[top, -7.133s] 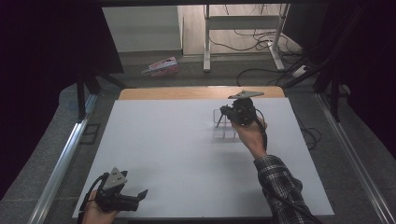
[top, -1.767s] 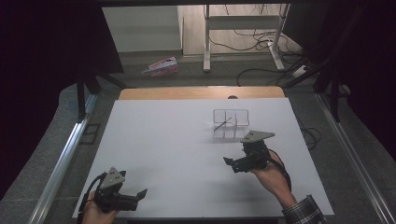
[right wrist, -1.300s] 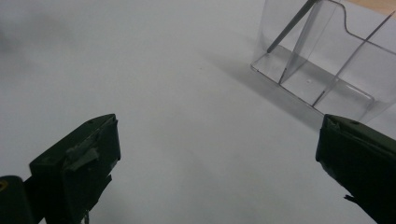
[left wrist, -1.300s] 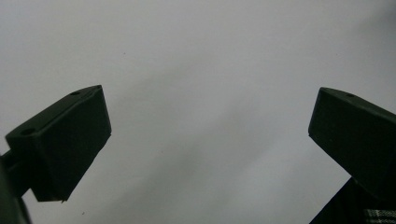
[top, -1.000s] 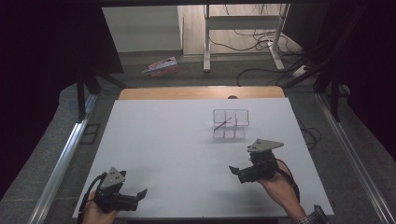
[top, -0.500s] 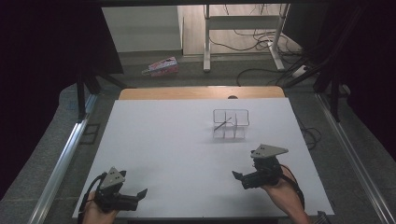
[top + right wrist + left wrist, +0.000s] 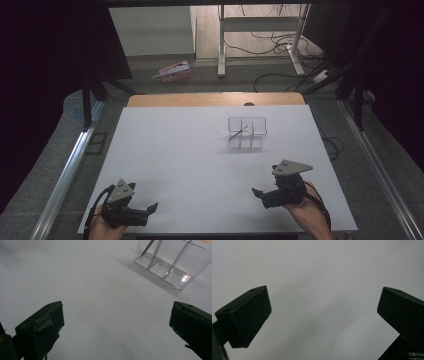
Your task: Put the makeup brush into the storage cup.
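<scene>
Jaws apart — pen (image 7: 238,133) in clear organizer (image 7: 246,134)

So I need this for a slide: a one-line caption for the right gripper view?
Open right gripper over the white table, clear divided box ahead.

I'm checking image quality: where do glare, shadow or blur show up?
High view: dark surroundings, evenly lit white table. Right gripper view: bright glint on the clear organizer floor, soft shadow beside it, right claw slightly blurred. Left gripper view: left claw soft-edged, faint shadow on the table.
</scene>
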Demonstrator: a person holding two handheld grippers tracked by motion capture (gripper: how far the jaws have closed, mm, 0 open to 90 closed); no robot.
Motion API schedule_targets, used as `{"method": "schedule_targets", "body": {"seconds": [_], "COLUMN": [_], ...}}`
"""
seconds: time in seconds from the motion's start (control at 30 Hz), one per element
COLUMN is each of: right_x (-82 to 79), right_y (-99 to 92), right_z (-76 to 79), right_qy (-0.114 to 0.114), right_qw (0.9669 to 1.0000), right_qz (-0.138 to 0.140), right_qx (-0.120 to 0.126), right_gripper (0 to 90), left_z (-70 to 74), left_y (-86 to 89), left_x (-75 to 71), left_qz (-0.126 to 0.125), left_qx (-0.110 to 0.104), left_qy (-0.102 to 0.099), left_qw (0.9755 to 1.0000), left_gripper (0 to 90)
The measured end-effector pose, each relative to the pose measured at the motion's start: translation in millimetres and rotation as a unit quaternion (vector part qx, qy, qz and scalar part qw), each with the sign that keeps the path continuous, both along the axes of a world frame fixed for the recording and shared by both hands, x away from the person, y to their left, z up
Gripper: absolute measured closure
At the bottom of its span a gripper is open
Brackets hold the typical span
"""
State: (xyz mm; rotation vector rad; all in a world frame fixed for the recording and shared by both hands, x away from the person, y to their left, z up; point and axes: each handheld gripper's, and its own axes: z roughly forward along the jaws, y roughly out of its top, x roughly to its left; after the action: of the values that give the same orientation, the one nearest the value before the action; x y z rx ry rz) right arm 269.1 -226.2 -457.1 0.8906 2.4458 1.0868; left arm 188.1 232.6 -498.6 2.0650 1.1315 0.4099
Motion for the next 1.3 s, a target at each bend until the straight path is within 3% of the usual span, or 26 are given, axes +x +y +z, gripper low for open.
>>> {"method": "schedule_targets", "body": {"seconds": [0.63,1.3], "right_x": [-14.4,-26.3], "right_y": [-12.2,-32.6], "right_z": [-3.9,-5.2], "right_qy": [0.001,0.000], "right_qw": [0.9999,0.9994], "right_qz": [-0.005,-0.030], "right_qx": [-0.010,-0.017], "right_gripper": [0.0,0.0], "left_z": [0.3,0.5], "left_y": [0.0,-0.1], "left_x": [-0.2,-0.4], "left_qz": [-0.001,0.000], "left_qx": [-0.002,-0.002], "left_qy": [-0.003,-0.005], "left_qw": [1.0000,1.0000], "left_gripper": [0.0,0.0]}}
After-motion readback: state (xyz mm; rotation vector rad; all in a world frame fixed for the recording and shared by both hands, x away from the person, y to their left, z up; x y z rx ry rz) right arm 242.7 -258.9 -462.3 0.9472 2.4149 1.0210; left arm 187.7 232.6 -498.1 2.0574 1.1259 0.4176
